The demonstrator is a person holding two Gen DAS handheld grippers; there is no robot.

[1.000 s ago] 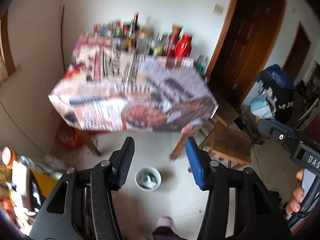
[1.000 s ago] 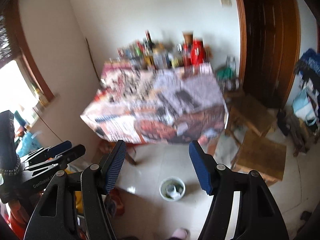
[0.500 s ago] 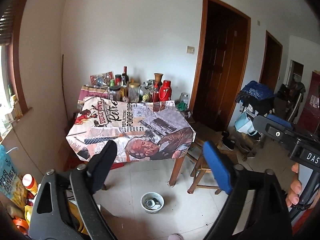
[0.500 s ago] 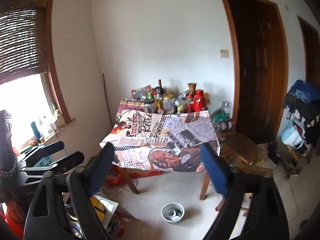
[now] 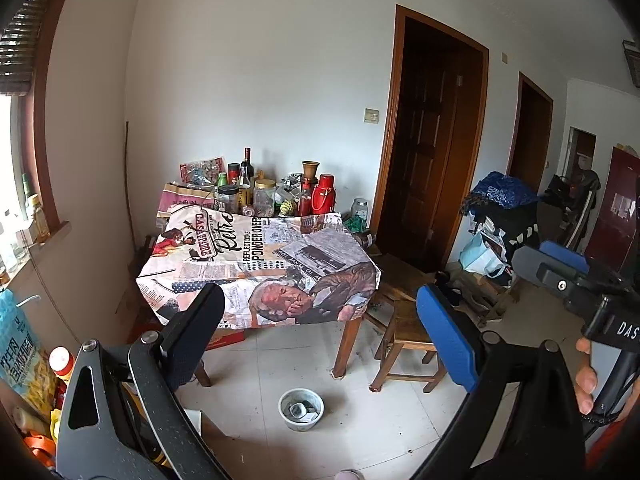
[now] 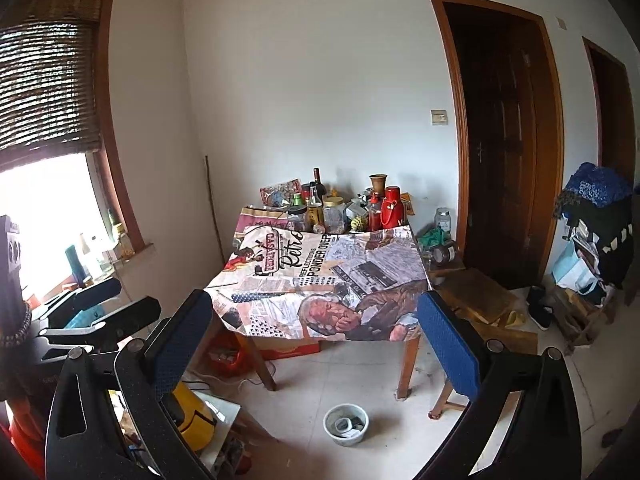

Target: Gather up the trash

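The left gripper (image 5: 316, 328) and the right gripper (image 6: 316, 334) have both come up and tipped back. A second ago they looked down at the floor, with the bowl (image 5: 301, 409) right between the jaws. Now both look across the room at the worktop (image 5: 256, 272) with its newspaper-print cloth, and the bowl sits low in each view.

The jaws of both grippers have just been opening. They stand wide apart now, released, with nothing between them.

The bowl is on the floor tiles in front of the worktop, near a worktop leg and just beside the wooden stool (image 5: 404, 332). Small scraps lie in it. These look like trash that has been dropped in, though what they are is too small to tell.

This likely means one drop is done and the person is looking for more trash. The worktop holds bottles and jars (image 5: 264, 196) at its far edge. No clear trash shows on the cloth from here.
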